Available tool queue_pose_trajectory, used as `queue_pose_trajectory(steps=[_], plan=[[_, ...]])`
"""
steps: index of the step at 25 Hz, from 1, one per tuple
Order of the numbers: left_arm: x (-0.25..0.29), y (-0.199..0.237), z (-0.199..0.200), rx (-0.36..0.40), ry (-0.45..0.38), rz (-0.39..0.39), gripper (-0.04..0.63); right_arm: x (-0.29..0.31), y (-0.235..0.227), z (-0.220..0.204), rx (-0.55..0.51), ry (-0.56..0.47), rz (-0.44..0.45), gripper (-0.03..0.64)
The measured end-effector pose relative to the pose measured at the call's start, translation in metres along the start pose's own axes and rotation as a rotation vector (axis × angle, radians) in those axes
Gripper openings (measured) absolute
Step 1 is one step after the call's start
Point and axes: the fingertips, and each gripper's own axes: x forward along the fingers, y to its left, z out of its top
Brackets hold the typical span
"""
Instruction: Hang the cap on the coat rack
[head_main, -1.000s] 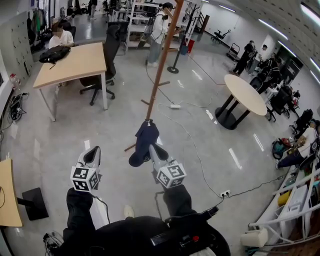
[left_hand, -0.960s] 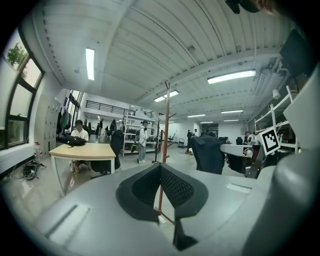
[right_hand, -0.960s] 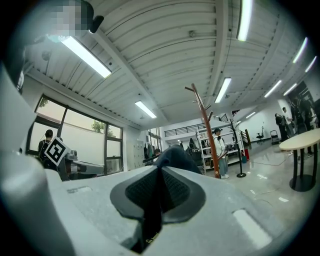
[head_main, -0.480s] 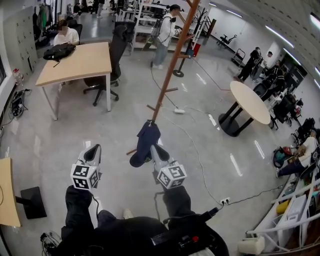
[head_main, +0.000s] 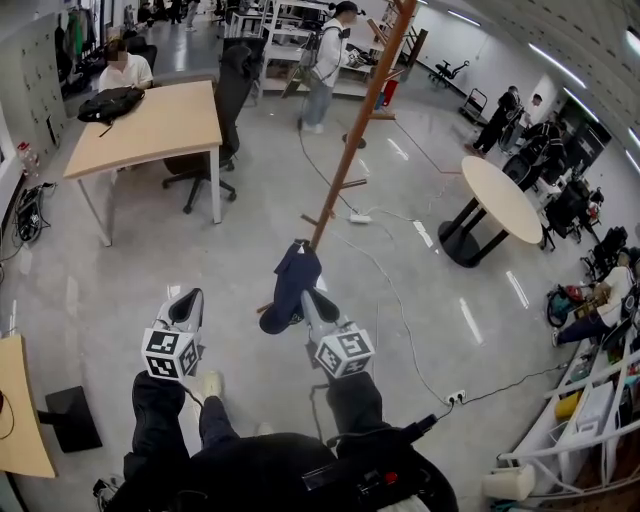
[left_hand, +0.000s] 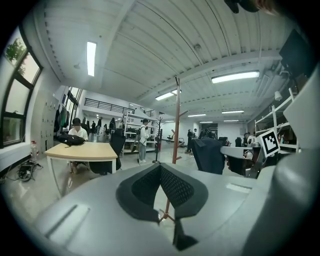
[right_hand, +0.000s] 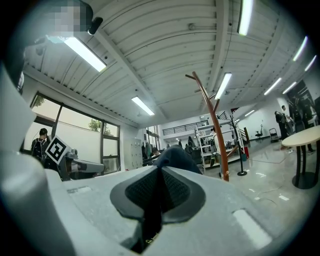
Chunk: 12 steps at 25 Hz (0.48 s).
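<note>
A dark navy cap (head_main: 290, 285) hangs from my right gripper (head_main: 308, 297), which is shut on its fabric; in the right gripper view the cap (right_hand: 175, 155) bulges up just beyond the closed pads (right_hand: 172, 192). The brown wooden coat rack (head_main: 355, 130) rises straight ahead, its base just past the cap and its pegs high up. It stands to the right of centre in the right gripper view (right_hand: 215, 125). My left gripper (head_main: 187, 303) is level beside the right one, jaws shut with nothing in them. Its own view shows the rack (left_hand: 176, 125) and the cap (left_hand: 207, 155).
A wooden desk (head_main: 150, 125) with a black bag (head_main: 108, 105) and an office chair (head_main: 225, 90) stand at the far left. A round table (head_main: 490, 190) is at the right. Cables (head_main: 370, 260) trail over the floor by the rack's base. People stand near shelves (head_main: 325, 50) beyond.
I have walked forward: the coat rack and the floor have slid nearer. Both grippers keep the same places in the head view, with the cap still hanging from the right one.
</note>
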Motion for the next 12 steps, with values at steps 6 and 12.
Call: queue_pose_trajectory(steps=[6,12], plan=[[0.032,0.042,0.007,0.006,0.014,-0.04,0.002,0.042,-0.002,-0.007,0.029,-0.006,-0.047,0.023],[0.061,0.078,0.022,0.014,0.023,-0.079,0.002,0.08,-0.008,-0.009,0.034,0.0,-0.096,0.024]])
